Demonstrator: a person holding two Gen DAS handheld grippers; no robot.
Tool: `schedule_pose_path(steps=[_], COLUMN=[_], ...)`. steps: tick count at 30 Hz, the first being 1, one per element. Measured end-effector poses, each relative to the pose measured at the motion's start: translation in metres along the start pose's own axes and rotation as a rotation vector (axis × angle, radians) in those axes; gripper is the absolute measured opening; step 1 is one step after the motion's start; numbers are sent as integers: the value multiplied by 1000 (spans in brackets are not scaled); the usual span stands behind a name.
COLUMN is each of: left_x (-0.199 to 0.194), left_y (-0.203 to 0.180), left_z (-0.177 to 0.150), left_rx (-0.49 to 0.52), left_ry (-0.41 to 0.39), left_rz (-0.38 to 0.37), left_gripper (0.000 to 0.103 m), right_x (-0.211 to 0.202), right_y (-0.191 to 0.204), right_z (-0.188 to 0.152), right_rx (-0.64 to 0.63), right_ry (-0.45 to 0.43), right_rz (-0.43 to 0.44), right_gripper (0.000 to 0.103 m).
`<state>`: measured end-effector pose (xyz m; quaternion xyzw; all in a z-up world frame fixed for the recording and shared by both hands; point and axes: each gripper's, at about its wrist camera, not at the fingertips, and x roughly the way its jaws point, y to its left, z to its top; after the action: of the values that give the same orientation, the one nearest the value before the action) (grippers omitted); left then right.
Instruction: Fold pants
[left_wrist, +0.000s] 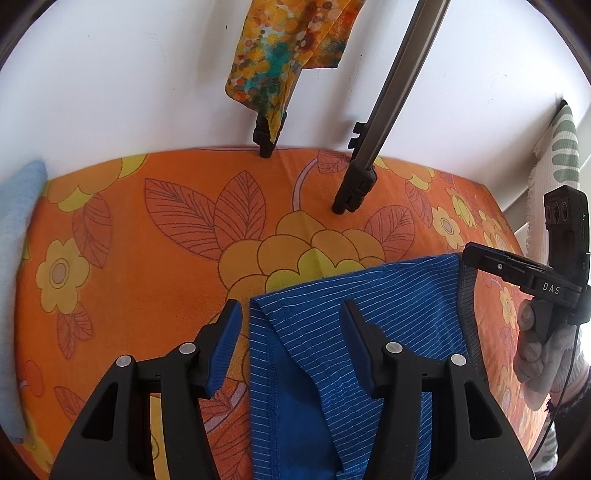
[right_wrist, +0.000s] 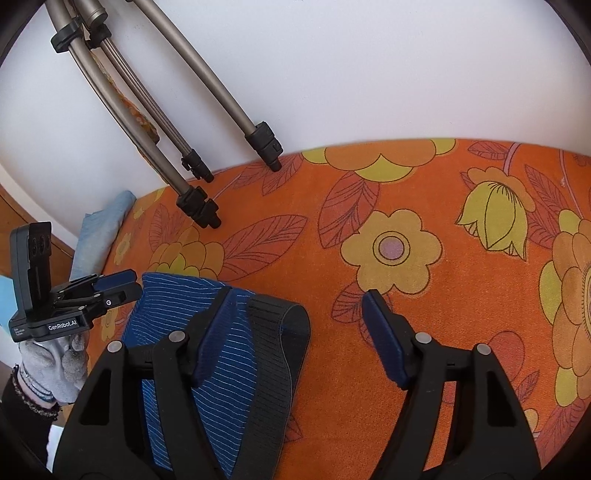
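The blue pinstriped pants (left_wrist: 354, 332) lie folded on the orange flowered cloth, dark waistband (right_wrist: 275, 354) on their right side. My left gripper (left_wrist: 291, 325) is open above the pants' left edge, jaws wide, holding nothing. My right gripper (right_wrist: 299, 317) is open over the waistband edge, its left finger above the fabric, its right finger over bare cloth. In the left wrist view the right gripper (left_wrist: 476, 258) shows at the pants' far right corner. In the right wrist view the left gripper (right_wrist: 122, 286) shows at the pants' far left corner.
The orange flowered cloth (left_wrist: 147, 258) covers the surface. Tripod legs (left_wrist: 354, 188) stand on its far side against a white wall. A patterned scarf (left_wrist: 280, 55) hangs there. A light blue cloth (left_wrist: 18, 229) lies at the left edge. A green-patterned towel (left_wrist: 557, 147) hangs right.
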<state>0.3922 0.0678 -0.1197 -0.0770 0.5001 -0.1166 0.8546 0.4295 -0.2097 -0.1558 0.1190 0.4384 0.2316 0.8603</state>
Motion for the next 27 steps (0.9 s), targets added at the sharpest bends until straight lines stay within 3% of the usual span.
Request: schedule_pose_path(steps=[10, 11, 16, 20, 27], left_x=[9, 10, 15, 13, -5], left_y=[-5, -5, -20, -28, -27], left_z=[-3, -3, -6, -9, -6], left_rx=[38, 37, 85, 117, 90], left_ry=[-6, -9, -30, -58, -107], left_rz=[36, 46, 91, 90, 67], left_gripper=[26, 19, 4, 3, 3], right_x=[15, 16, 18, 16, 3], right_y=[1, 1, 9, 13, 20], right_z=[0, 0, -1, -2, 0], right_rx=[15, 16, -1, -18, -26], right_ry=[9, 6, 15, 16, 1], right_rz=[25, 29, 24, 11, 24], right_gripper=[65, 59, 40, 31, 28])
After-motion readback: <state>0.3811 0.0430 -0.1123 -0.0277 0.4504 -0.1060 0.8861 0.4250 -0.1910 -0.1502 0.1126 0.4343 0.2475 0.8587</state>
